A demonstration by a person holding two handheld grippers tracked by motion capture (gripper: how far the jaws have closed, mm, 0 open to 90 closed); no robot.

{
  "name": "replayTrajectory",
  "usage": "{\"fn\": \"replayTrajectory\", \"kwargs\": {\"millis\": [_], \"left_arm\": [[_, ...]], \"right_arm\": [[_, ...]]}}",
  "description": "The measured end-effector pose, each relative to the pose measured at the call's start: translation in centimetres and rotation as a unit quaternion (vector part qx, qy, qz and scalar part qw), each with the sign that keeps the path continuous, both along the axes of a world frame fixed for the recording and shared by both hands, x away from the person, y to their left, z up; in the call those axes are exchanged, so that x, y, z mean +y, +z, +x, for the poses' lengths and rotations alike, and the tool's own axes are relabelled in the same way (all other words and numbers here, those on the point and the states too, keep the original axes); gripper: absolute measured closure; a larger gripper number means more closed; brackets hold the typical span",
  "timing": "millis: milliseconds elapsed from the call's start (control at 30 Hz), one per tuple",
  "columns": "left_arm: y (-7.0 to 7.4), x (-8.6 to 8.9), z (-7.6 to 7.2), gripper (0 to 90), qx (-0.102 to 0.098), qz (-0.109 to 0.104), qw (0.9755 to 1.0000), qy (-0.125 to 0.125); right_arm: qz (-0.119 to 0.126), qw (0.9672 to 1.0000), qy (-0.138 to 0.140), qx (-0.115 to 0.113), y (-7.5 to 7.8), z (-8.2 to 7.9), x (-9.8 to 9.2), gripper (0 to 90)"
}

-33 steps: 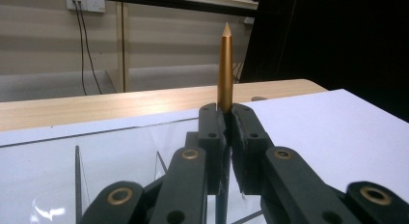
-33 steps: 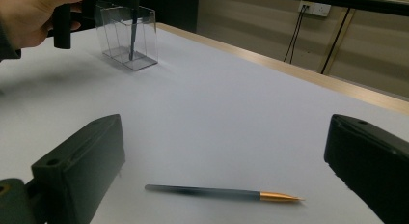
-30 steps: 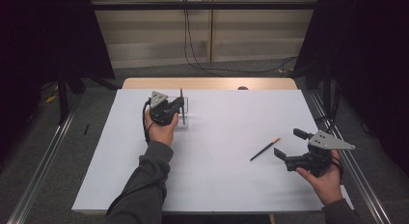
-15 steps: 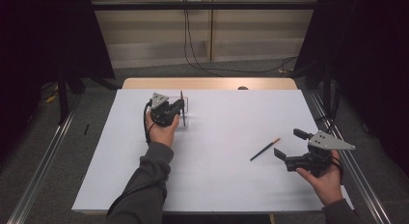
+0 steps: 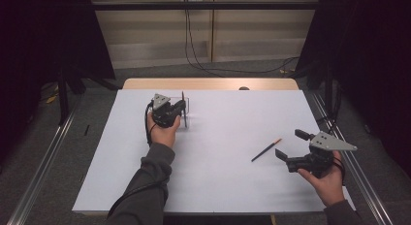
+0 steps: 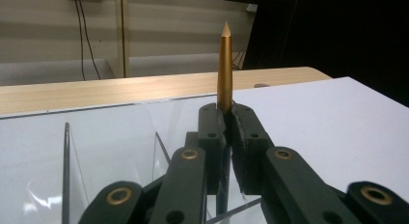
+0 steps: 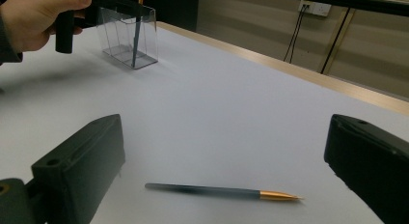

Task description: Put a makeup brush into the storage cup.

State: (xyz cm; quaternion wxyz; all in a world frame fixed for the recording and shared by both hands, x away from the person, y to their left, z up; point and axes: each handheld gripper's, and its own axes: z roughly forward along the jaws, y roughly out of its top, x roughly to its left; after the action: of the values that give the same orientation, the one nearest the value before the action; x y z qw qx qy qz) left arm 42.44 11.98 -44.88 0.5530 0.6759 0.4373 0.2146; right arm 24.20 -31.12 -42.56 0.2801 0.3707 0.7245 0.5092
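Hiding between left tongs (image 6: 226, 125), gold-tipped pen (image 6: 224, 69) shaft.

Lower part of the upright pen (image 6: 224, 69) is hidden behind the left gripper (image 6: 226, 113) jaws clamped on it; the clear holder (image 6: 111, 161) and the right gripper (image 7: 222, 175) are cut off by the bottom edge.

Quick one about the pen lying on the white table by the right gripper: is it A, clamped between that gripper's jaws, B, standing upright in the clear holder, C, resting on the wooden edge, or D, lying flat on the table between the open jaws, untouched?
D: in the right gripper view the pen lies flat on the table, with the right gripper open and its jaws apart on either side of it.
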Motion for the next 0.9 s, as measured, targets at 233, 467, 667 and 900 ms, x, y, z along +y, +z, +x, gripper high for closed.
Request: {"fn": "replayTrajectory", "kwargs": {"millis": [233,467,667,900], "left_arm": [[0.04,-0.01,-0.01,83.1,-0.001,0.005,1.0,-0.004],[0.13,-0.17,0.04,82.9,0.005,0.012,0.9999,-0.003],[0.13,-0.25,0.03,82.7,0.003,0.016,0.9999,-0.005],[0.19,-0.33,0.04,82.0,0.009,0.023,0.9997,-0.007]], "right_arm": [[-0.003,1.0,0.001,0.0,-0.01,0.0,0.04,0.1],[-0.003,1.0,-0.001,-0.001,0.02,0.01,0.05,0.1],[-0.003,1.0,-0.002,-0.001,0.03,-0.02,0.06,0.1],[-0.003,1.0,-0.002,-0.001,0.04,-0.01,0.08,0.1]]}}
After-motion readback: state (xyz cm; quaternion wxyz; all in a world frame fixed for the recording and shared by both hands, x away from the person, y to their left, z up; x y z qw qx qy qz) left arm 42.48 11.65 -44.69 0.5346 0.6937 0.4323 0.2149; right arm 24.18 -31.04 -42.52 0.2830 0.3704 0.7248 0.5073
